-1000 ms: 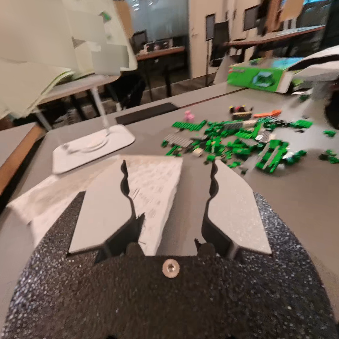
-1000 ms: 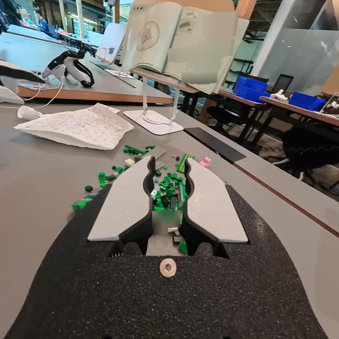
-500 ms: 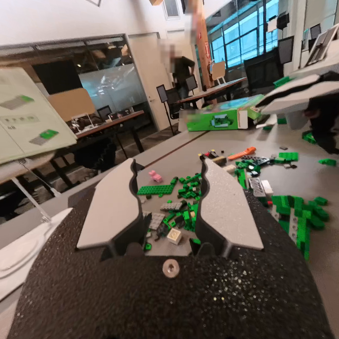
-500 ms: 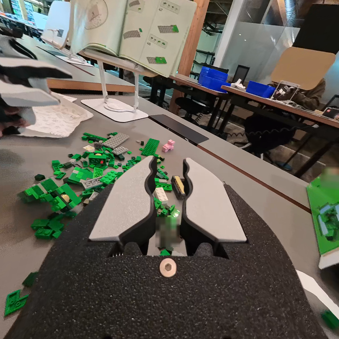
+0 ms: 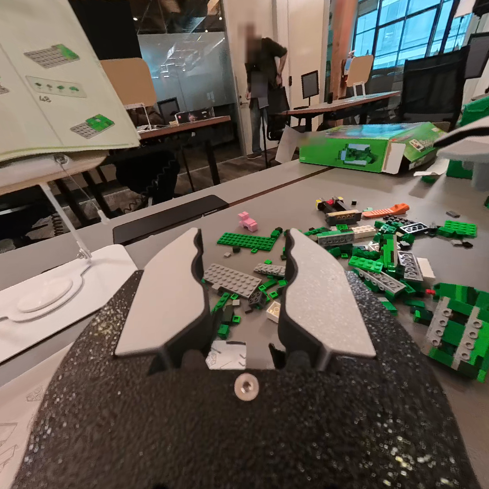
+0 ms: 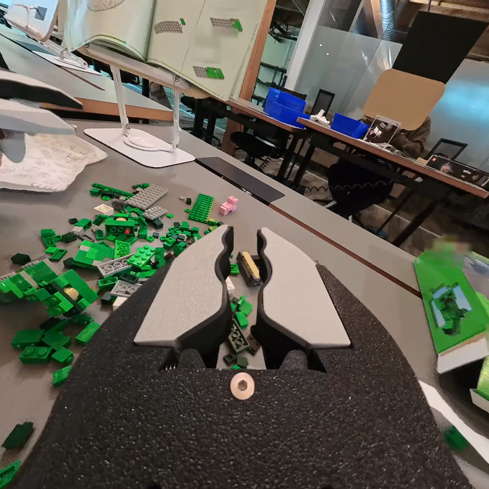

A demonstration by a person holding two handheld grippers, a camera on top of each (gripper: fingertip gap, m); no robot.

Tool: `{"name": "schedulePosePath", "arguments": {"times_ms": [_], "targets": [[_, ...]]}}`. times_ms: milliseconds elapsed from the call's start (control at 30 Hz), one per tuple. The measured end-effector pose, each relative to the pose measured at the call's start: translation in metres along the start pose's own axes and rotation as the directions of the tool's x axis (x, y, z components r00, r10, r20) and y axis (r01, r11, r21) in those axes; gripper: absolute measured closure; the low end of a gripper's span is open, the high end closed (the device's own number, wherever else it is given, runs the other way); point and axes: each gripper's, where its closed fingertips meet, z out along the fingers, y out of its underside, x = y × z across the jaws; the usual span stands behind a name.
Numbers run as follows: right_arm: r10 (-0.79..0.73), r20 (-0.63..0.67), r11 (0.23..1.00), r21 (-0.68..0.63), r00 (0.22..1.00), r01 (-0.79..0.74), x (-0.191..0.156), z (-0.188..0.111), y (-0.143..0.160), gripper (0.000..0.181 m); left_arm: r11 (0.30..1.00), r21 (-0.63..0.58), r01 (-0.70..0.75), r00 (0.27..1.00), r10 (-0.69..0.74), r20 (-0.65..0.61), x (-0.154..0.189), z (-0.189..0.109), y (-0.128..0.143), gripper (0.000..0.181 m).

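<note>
In the left wrist view, the left gripper [image 5: 243, 238] is seen with its jaws spread wide and nothing held, above a grey plate [image 5: 231, 280] and small green pieces on the grey counter [image 5: 277, 195]. A pink brick figure [image 5: 247, 221] and a green box [image 5: 370, 150] lie farther off.

In the right wrist view, the right gripper [image 6: 244, 232] is seen with jaws parted narrowly and empty, over a black-and-tan brick [image 6: 248, 267]. An open booklet [image 6: 164, 39] is propped on a white stand [image 6: 143, 145].
</note>
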Motion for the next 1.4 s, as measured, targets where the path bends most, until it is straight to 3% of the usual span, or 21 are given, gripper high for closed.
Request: {"name": "schedulePosePath", "arguments": {"times_ms": [233, 500, 633, 800, 900, 1067, 1233, 1400], "targets": [[-0.04, 0.039, 0.999, -0.005, 0.998, 0.04, -0.016, 0.004, -0.002, 0.168, 0.997, 0.078, 0.01, 1.0, -0.009, -0.012, 0.003, -0.006, -0.016, 0.123], [-0.257, 0.152, 0.962, -0.059, 0.954, 0.268, -0.065, 0.02, 0.01, 0.177, 0.994, 0.101, 0.042, 0.997, -0.034, -0.073, 0.018, -0.003, -0.014, 0.125], [-0.116, 0.281, 0.987, -0.079, 0.953, 0.143, -0.094, 0.04, 0.004, 0.174, 0.985, 0.165, 0.047, 0.999, -0.045, -0.018, 0.003, -0.012, -0.028, 0.126], [0.066, 0.424, 0.965, -0.258, 0.903, 0.051, -0.124, 0.083, 0.0, 0.172, 0.961, 0.263, 0.085, 0.991, -0.11, 0.082, -0.03, -0.029, -0.044, 0.129], [0.213, 0.441, 0.917, -0.398, 0.872, -0.022, -0.136, 0.118, -0.004, 0.157, 0.966, 0.234, 0.111, 0.967, -0.159, 0.198, -0.056, -0.032, -0.036, 0.133], [0.361, 0.376, 0.764, -0.645, 0.853, -0.039, -0.146, 0.164, 0.008, 0.14, 0.933, 0.303, 0.192, 0.948, -0.256, 0.188, -0.07, -0.04, -0.041, 0.133], [0.425, 0.276, 0.574, -0.819, 0.862, -0.021, -0.148, 0.183, 0.025, 0.137, 0.927, 0.316, 0.201, 0.942, -0.271, 0.196, -0.077, -0.043, -0.042, 0.133], [0.446, 0.256, 0.431, -0.901, 0.858, 0.044, -0.163, 0.187, 0.038, 0.134, 0.93, 0.317, 0.188, 0.948, -0.257, 0.19, -0.075, -0.043, -0.045, 0.133]]}}
